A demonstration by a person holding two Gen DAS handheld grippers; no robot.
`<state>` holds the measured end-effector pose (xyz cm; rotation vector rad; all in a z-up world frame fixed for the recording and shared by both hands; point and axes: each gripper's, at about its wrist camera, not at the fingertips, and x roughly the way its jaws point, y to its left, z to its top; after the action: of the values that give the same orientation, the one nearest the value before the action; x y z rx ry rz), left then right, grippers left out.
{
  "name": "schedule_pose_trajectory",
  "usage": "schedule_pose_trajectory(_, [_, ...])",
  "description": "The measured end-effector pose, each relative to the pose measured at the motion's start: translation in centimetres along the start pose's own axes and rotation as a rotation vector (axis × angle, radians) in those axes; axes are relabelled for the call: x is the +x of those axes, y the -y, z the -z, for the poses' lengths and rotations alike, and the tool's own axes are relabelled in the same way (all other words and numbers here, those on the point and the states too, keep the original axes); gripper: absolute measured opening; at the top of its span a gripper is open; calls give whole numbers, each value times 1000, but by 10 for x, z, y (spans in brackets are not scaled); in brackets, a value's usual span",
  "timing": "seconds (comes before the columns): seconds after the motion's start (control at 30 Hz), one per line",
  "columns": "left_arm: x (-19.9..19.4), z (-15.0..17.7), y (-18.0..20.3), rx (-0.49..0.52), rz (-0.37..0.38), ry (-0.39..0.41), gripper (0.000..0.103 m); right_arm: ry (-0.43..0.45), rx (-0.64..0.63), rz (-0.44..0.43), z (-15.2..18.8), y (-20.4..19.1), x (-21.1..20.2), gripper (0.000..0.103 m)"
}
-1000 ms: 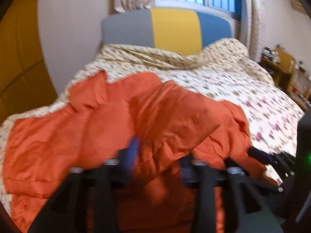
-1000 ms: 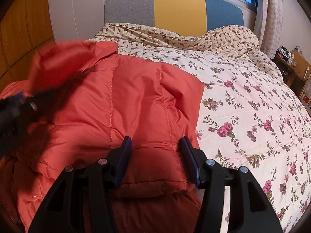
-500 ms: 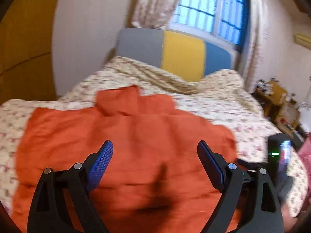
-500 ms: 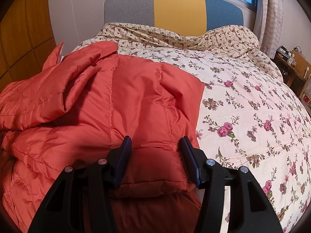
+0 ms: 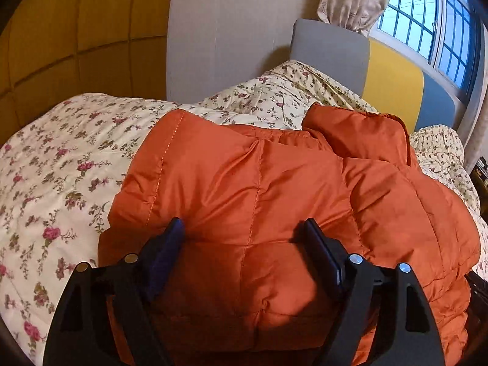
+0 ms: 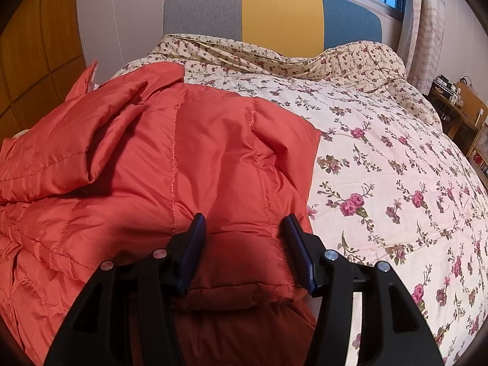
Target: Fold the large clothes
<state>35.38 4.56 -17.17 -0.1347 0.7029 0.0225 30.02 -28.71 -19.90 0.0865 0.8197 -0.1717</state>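
Floral-quilted bed, orange puffer jacket atop

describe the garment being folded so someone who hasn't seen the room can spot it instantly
Start at the bed with the grey, yellow and blue headboard, covered by a cream quilt printed with pink roses. On the side nearer the wood-panelled wall lies the orange puffer jacket, with both grippers pushed into it. It is the only plain, shiny, stitched-channel fabric on the floral bedding.

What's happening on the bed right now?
A person with a gripper in each hand is folding an orange puffer jacket laid on a floral quilt. The right gripper is closed on a thick fold at the jacket's near edge. The left gripper is open, its fingers straddling the padding, not pinching.
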Motion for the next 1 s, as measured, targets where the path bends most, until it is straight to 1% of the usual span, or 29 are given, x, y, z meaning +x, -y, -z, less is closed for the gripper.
schedule_pose_trajectory(0.1, [-3, 0, 0, -9, 6, 0, 80, -5, 14, -20, -1, 3, -3, 56])
schedule_pose_trajectory(0.17, [-13, 2, -2, -20, 20, 6, 80, 12, 31, -39, -4, 7, -13, 57])
schedule_pose_trajectory(0.23, [-30, 2, -3, -26, 53, 24, 82, 73, 56, -85, -8, 8, -34, 57])
schedule_pose_trajectory(0.27, [-40, 3, -3, -18, 68, 44, 82, 103, 73, -125, -13, 6, -45, 57])
schedule_pose_trajectory(0.3, [-46, 3, -3, -8, 70, 61, 83, 129, 85, -171, -18, 3, -54, 58])
schedule_pose_trajectory(0.33, [-51, 2, -2, 8, 68, 76, 83, 143, 86, -198, -24, -3, -59, 58])
schedule_pose_trajectory(0.4, [-54, -3, 6, 63, 48, 91, 83, 164, 65, -254, -40, -21, -66, 58])
schedule_pose_trajectory(0.43, [-52, -5, 8, 80, 38, 90, 83, 159, 38, -285, -50, -36, -65, 58])
schedule_pose_trajectory(0.53, [-37, -19, 19, 119, 6, 82, 83, 118, -52, -334, -71, -82, -47, 58])
schedule_pose_trajectory(0.6, [-22, -28, 24, 145, -18, 56, 83, 96, -102, -336, -80, -104, -32, 56])
schedule_pose_trajectory(0.63, [-16, -30, 25, 154, -30, 45, 83, 82, -121, -320, -83, -113, -21, 56])
schedule_pose_trajectory(0.7, [5, -32, 23, 179, -84, 5, 83, 31, -109, -277, -85, -120, 5, 57])
schedule_pose_trajectory(0.73, [12, -30, 20, 183, -95, -10, 83, 5, -93, -260, -82, -118, 18, 57])
schedule_pose_trajectory(0.77, [20, -28, 15, 179, -88, -22, 84, -9, -79, -259, -78, -116, 28, 59])
schedule_pose_trajectory(0.8, [25, -24, 9, 155, -58, -26, 87, -22, -39, -283, -72, -110, 41, 61])
schedule_pose_trajectory(0.83, [28, -22, 4, 138, -33, -26, 88, -17, -9, -312, -68, -106, 47, 61])
schedule_pose_trajectory(0.87, [31, -21, 0, 120, -8, -33, 88, -11, -1, -318, -67, -103, 52, 61])
schedule_pose_trajectory(0.93, [39, -21, -5, 91, 13, -57, 89, 3, -25, -282, -64, -110, 54, 61])
schedule_pose_trajectory(1.0, [42, -20, -5, 88, 12, -70, 89, 0, -49, -255, -63, -115, 55, 61])
